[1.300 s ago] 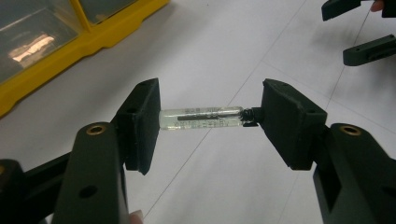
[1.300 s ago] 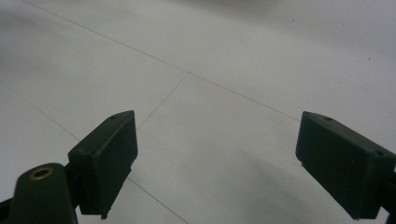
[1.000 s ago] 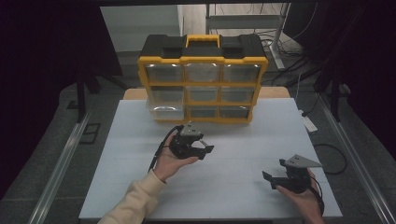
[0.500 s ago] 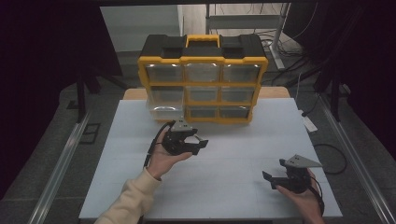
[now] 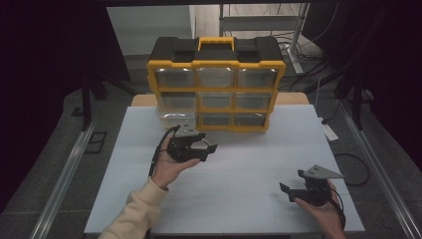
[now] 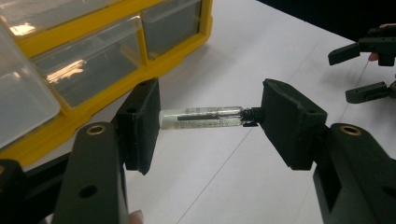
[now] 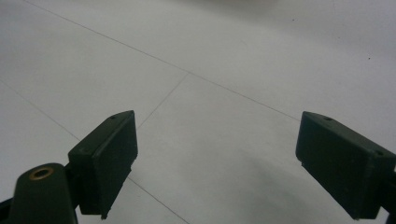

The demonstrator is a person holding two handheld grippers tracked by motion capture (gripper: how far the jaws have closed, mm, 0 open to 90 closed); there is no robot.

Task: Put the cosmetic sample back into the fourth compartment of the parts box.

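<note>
Two grippers are over the white table (image 5: 239,199), one in each hand of the person. The left gripper (image 5: 191,147) is held up in front of the organizer, and between its pads there is a small clear tube (image 6: 201,116) lying crosswise, one end against each pad. So the jaws are closed on this tube, gripping it by its two ends. Inside the tube I can see a thin dark rod, and the end at the right pad has a dark cap (what the content really is, I cannot tell). The tube is above the table surface, not touching it.

Just behind the left gripper stands the yellow and black organizer (image 5: 216,84) with clear drawers in three rows and a yellow handle on top. It stands at the far edge of the table. The lower left drawer (image 5: 174,117) looks pulled out a little toward the person.

The right gripper (image 5: 306,186) is near the front right corner of the table, well apart from the left one. In the right gripper view its jaws stand wide apart, with nothing between them, just the white table surface below with thin lines crossing it.
</note>
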